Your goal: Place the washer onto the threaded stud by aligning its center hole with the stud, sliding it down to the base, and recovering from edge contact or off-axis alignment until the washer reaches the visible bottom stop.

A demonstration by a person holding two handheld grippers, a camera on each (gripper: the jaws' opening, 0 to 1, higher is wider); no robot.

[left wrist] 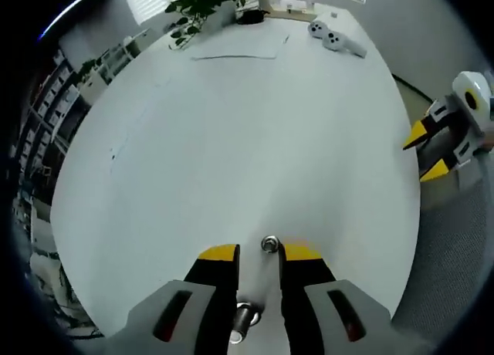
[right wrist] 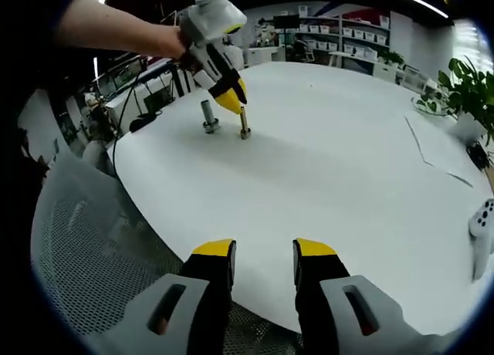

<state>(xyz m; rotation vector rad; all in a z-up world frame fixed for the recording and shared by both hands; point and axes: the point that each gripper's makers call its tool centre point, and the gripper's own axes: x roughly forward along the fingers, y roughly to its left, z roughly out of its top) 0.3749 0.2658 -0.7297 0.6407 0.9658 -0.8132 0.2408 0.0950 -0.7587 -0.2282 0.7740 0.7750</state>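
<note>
In the right gripper view a thin threaded stud [right wrist: 244, 123] stands upright on the white table [right wrist: 332, 177], with a wider metal ring at its foot. A thicker metal post [right wrist: 209, 116] stands just left of it. A hand holds my left gripper [right wrist: 231, 100] tip-down, right above the stud. In the left gripper view a small round metal piece with a dark centre [left wrist: 269, 244] sits between the tips of my left gripper [left wrist: 260, 252], close to the right finger; washer or stud top, I cannot tell. The thicker post [left wrist: 245, 318] shows lower between the jaws. My right gripper [right wrist: 264, 251] is open and holds nothing.
White controllers [left wrist: 333, 37] and a potted plant [left wrist: 202, 6] sit at the table's far end, with a sheet of paper [left wrist: 239, 45] beside them. A mesh chair back [right wrist: 85, 255] stands at the near edge under my right gripper. Shelves line the room.
</note>
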